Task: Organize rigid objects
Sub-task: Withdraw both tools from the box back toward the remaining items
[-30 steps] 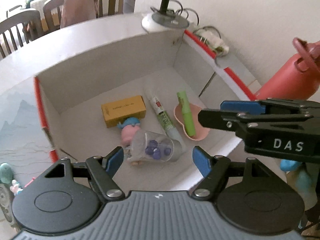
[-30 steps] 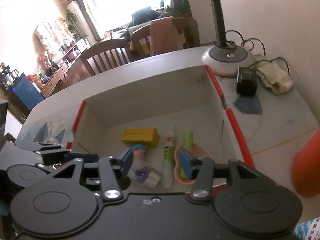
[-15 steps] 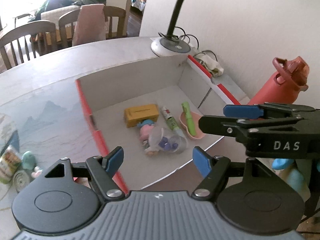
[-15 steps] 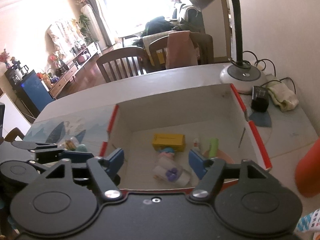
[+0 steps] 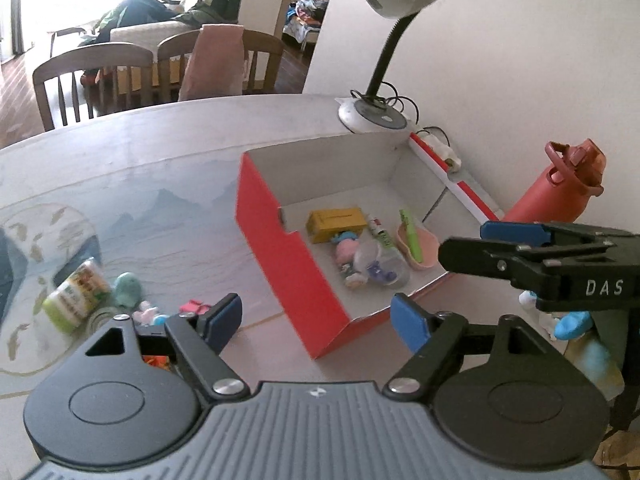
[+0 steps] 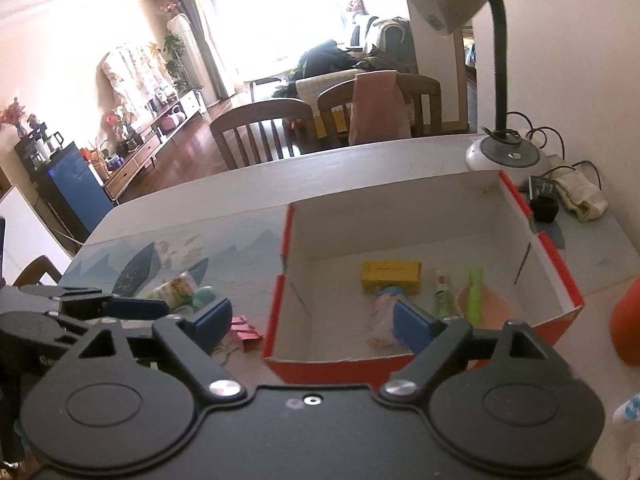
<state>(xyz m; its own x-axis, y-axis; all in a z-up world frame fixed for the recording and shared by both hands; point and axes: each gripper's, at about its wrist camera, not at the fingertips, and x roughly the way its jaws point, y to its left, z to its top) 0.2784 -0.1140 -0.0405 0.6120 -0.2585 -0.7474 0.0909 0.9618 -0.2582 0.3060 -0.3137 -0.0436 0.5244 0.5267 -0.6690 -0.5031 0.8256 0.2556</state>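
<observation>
A red cardboard box (image 5: 288, 256) with a white inside stands on the table; it also shows in the right wrist view (image 6: 280, 288). Inside lie a yellow box (image 5: 336, 224), a pink toy figure (image 5: 346, 250), a clear capsule with purple beads (image 5: 380, 268), a glue tube (image 5: 380, 234), a green tube in a pink dish (image 5: 416, 246). My left gripper (image 5: 316, 322) is open and empty, above the box's near left corner. My right gripper (image 6: 312, 320) is open and empty, above the box's near wall.
Left of the box lie a green-labelled can (image 5: 76, 292), a teal toy (image 5: 128, 290), small pink pieces (image 5: 192, 306) and a red clip (image 6: 246, 330). A desk lamp (image 5: 376, 112) stands behind the box. A red bottle (image 5: 560, 184) stands to its right. Chairs stand beyond the table.
Both grippers have pulled back and up from inside the box, so the whole box and the loose things to its left have come into view. Both stay open and empty.
</observation>
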